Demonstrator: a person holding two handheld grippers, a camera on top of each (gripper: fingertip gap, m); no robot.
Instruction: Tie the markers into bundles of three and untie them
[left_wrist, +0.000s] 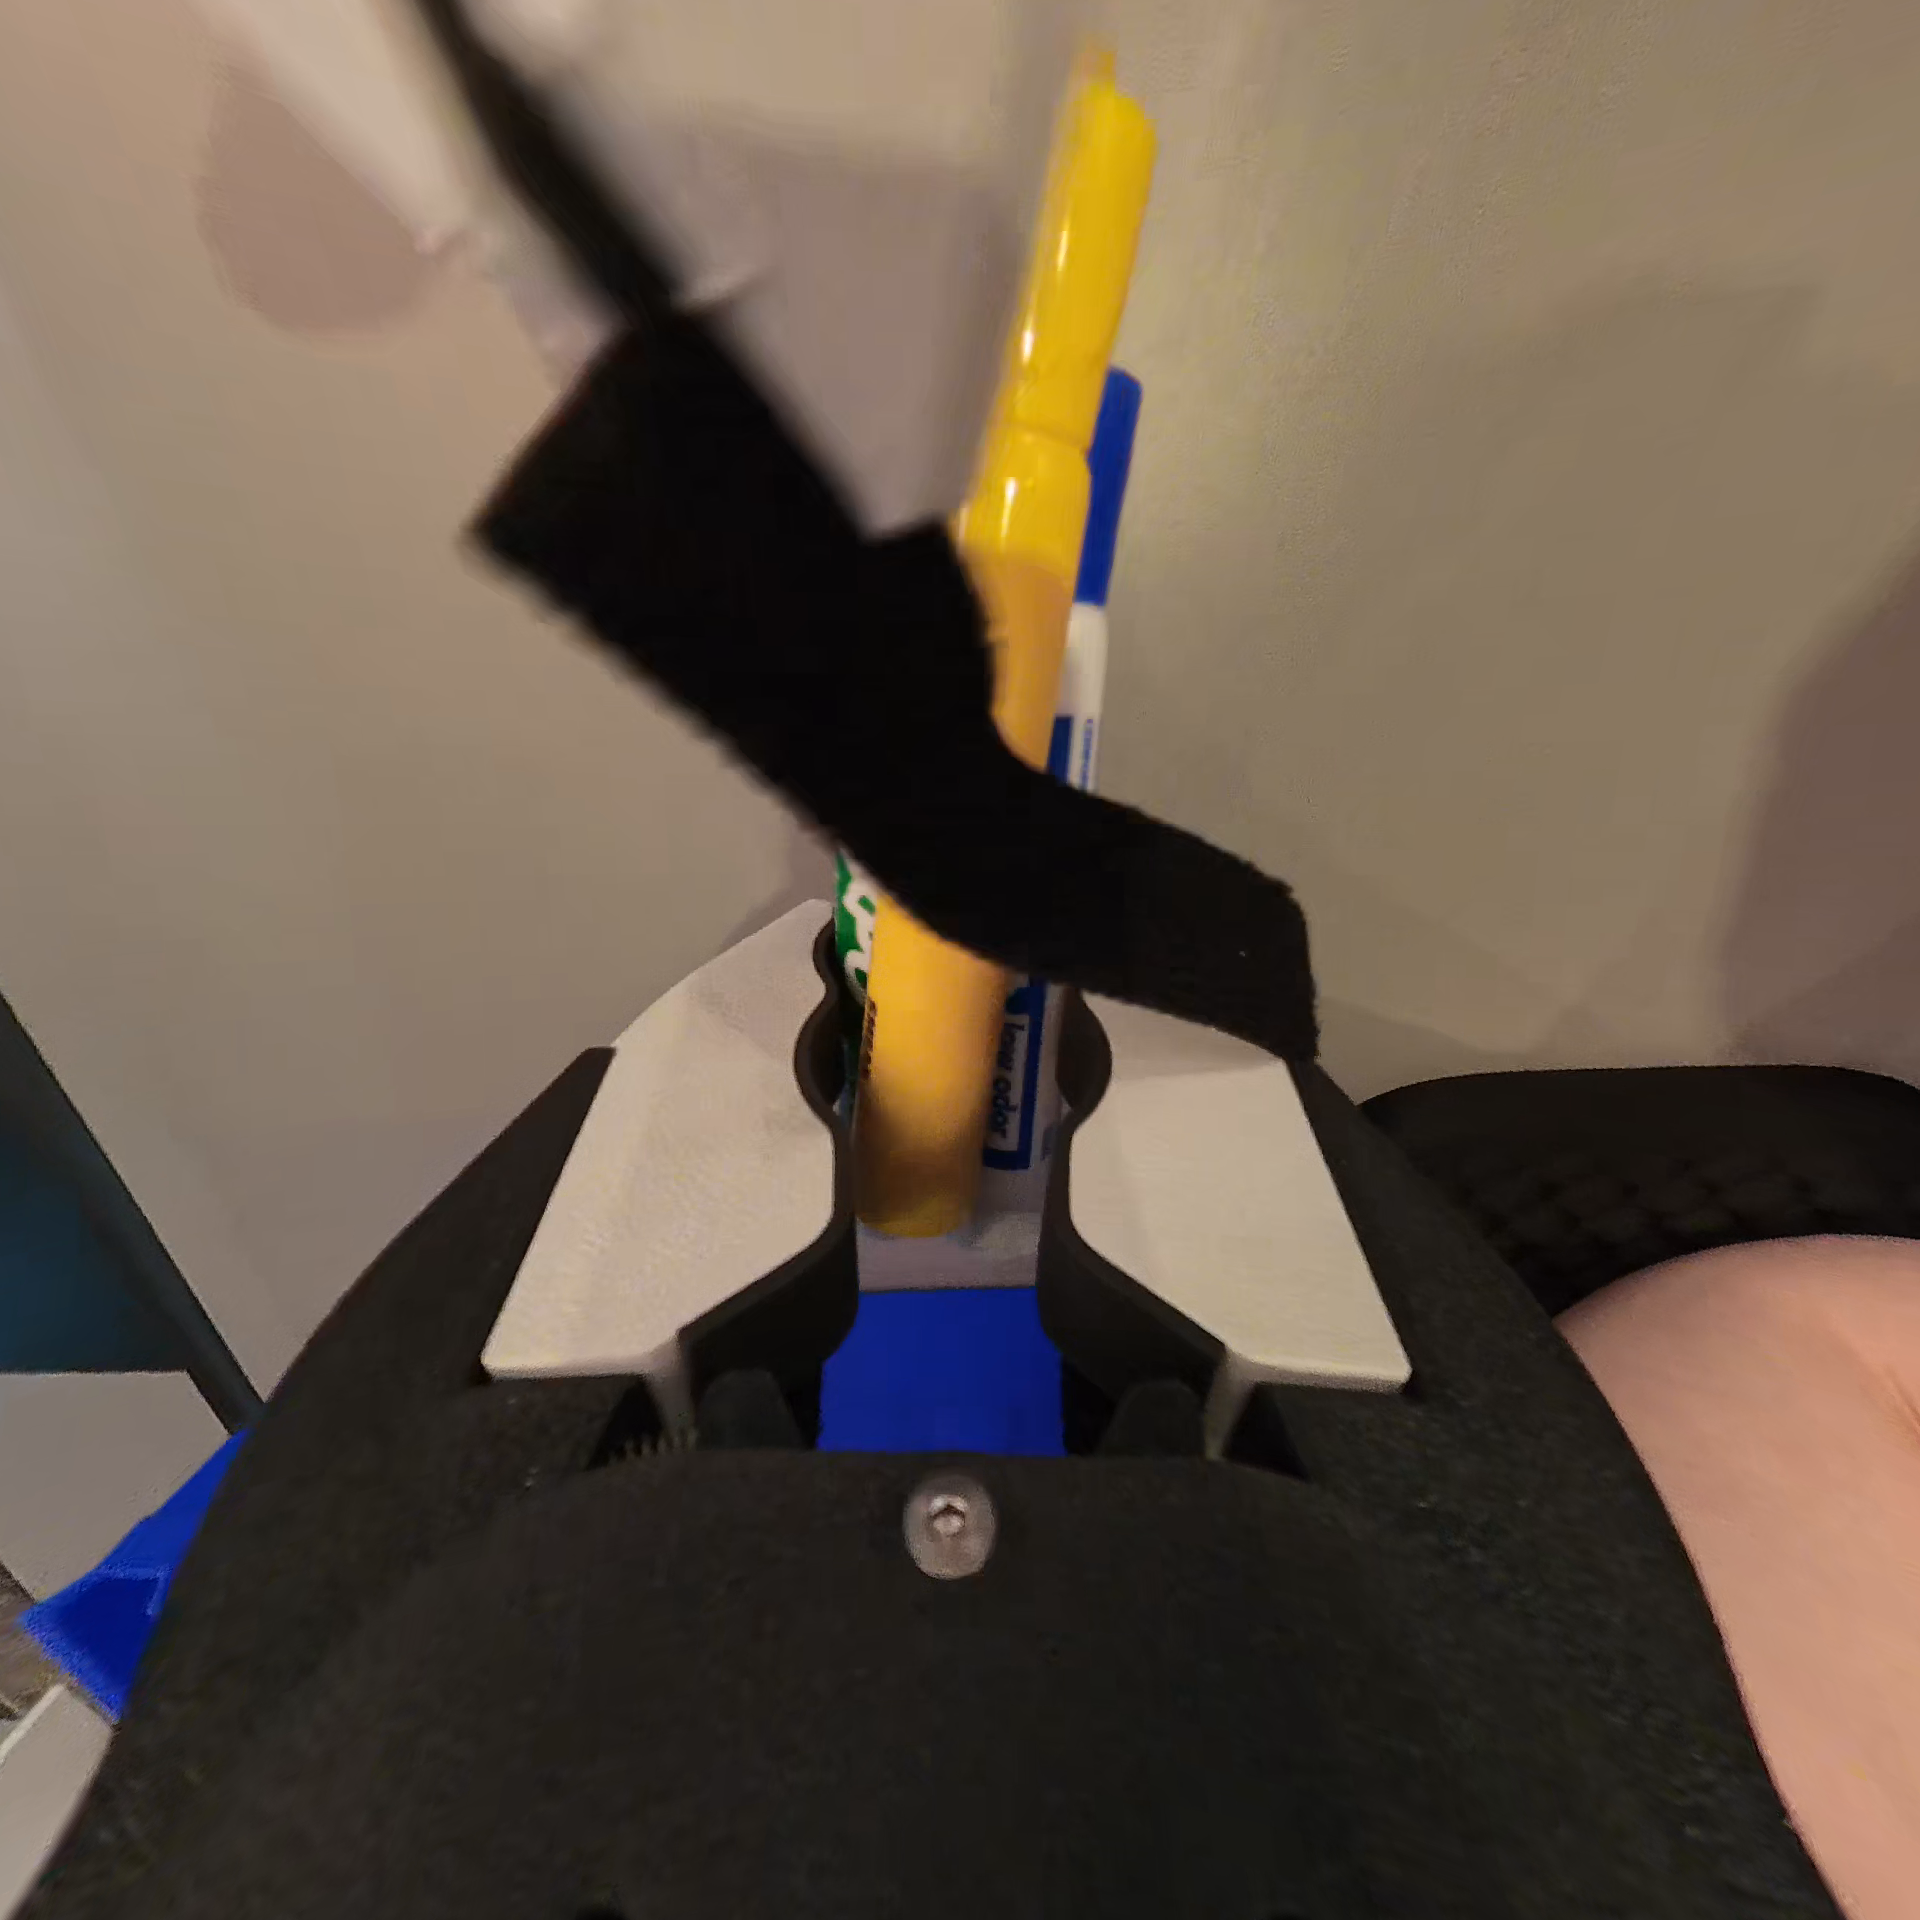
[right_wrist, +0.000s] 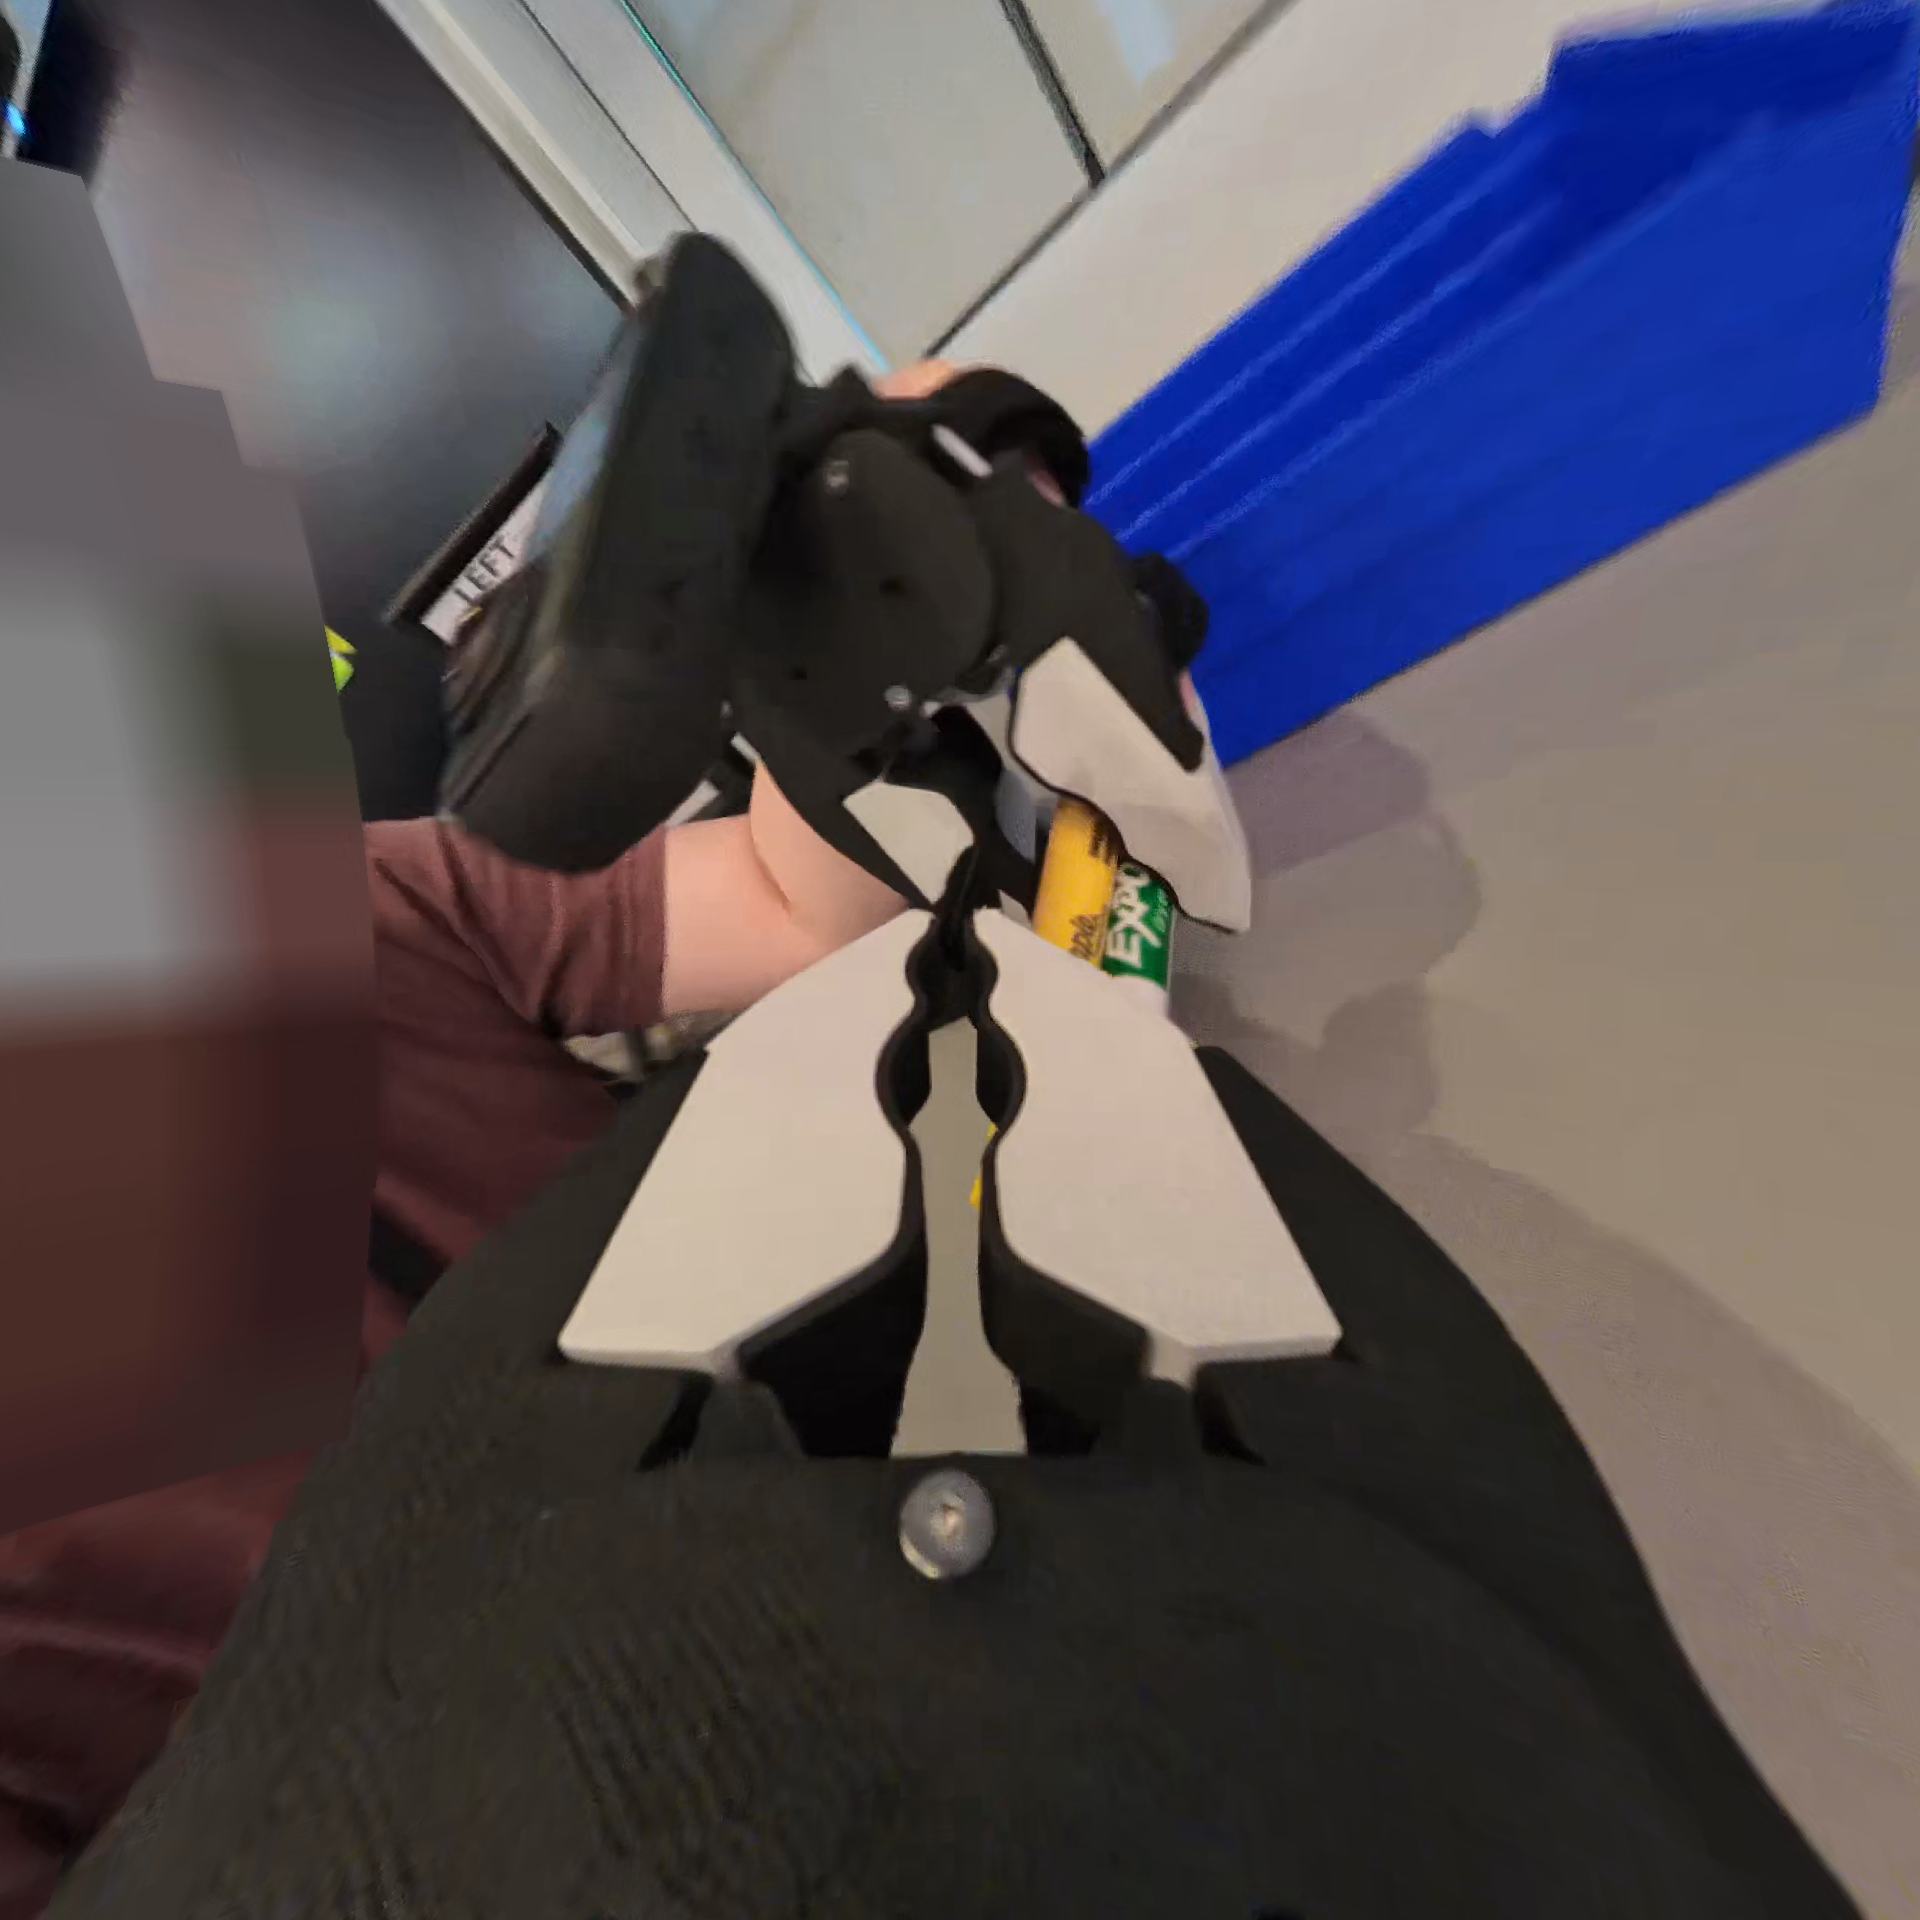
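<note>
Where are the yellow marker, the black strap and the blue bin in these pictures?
yellow marker (left_wrist: 1023, 665): left wrist view, middle of its barrel.
black strap (left_wrist: 727, 582): left wrist view, wide part left of the markers.
blue bin (right_wrist: 1507, 416): right wrist view, its side wall, upper right.

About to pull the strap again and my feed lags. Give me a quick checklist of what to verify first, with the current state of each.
1. Left claw clamped on the markers: ok; the yellow marker, blue marker and green marker sit between its fingers.
2. Three markers in the bundle: ok, three colours show.
3. Black strap around the bundle: not ok; it crosses the front with a free end hanging right, and a closed loop is not visible.
4. Right claw gripping the strap: ok; its tips pinch something thin and black.
5. Strap's fastening stuck down: cannot tell, blurred.
6. Blue bin away from the claws: ok.
</note>
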